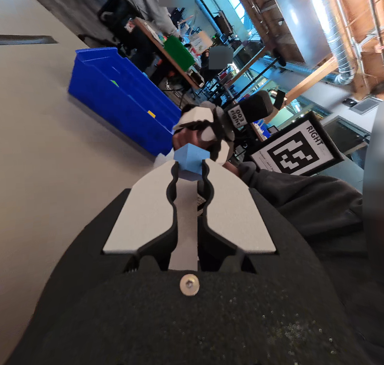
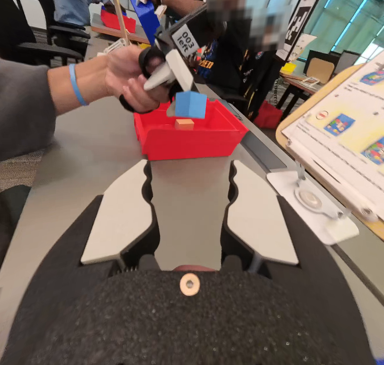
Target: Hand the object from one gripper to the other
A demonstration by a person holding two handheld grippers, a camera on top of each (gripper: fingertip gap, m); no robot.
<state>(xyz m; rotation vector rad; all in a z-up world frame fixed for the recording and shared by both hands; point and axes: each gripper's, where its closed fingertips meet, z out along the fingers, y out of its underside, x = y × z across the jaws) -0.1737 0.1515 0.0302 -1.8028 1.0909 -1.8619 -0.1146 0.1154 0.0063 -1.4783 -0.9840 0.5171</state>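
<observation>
1. The left tool (image 1: 190, 165) is squeezed on a blue block (image 1: 188, 159). The block sits right at the fingertips, held up in the air.
2. In the right wrist view, the blue block (image 2: 190, 105) hangs above a red bin (image 2: 187, 145) on the gray tabletop (image 2: 93, 130). A small orange block (image 2: 184, 124) lies inside that bin.
3. The right tool (image 2: 190, 166) has its fingers wide apart and holds nothing. It is near the block but not touching it.
4. I think the step now is to bring the right tool up to the block.
5. To do it well, slide the right tool forward so one finger goes on each free side of the block.
6. Grab the sides the left tool is not covering, so the fingers do not bump.
7. Keep the left tool tight until the right tool has closed firmly. Letting go too soon could drop the block into the red bin.
8. A blue bin (image 1: 116, 97) waits on the tabletop farther off, seen in the left wrist view.
</observation>
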